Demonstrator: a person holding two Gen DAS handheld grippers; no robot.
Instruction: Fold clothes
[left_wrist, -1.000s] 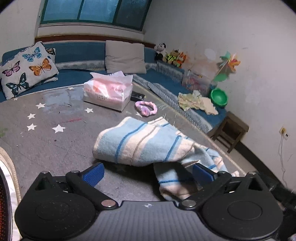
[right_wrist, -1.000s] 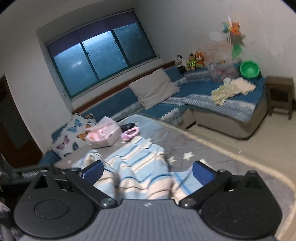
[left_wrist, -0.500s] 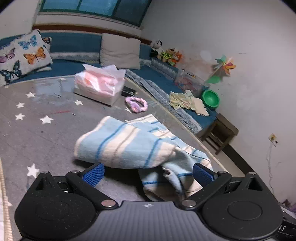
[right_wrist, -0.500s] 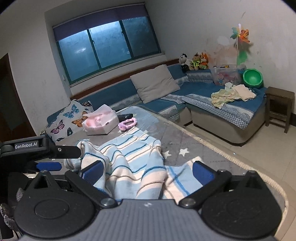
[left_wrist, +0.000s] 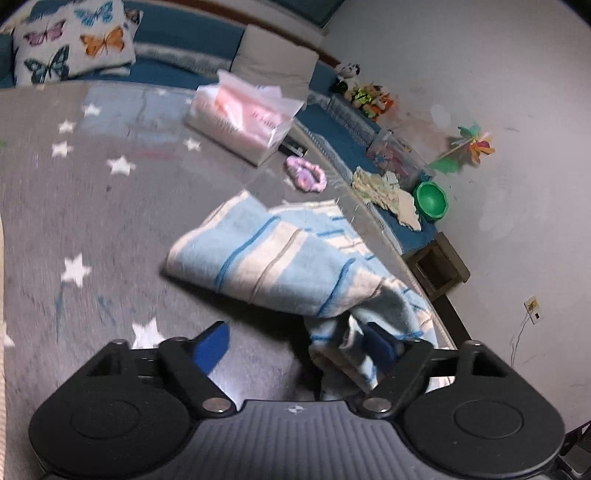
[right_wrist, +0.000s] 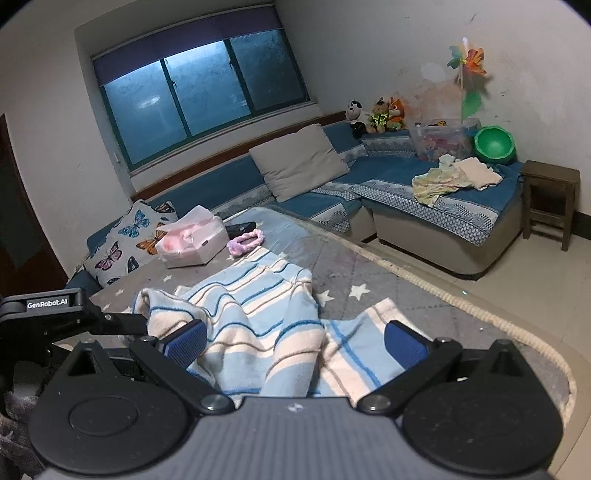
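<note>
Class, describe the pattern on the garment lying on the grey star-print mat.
Light blue and cream bands with thin darker blue stripes on the garment, clearest in the right wrist view.

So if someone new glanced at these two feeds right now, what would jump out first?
The blue and cream striped garment, rumpled mid-fold on the grey star-patterned mat, fills the middle of both views. Both grippers are open at it: the left gripper has cloth draped over one finger, and the right gripper straddles the near edge. Behind it sit a pink tissue pack and a purple scrunchie.
</note>
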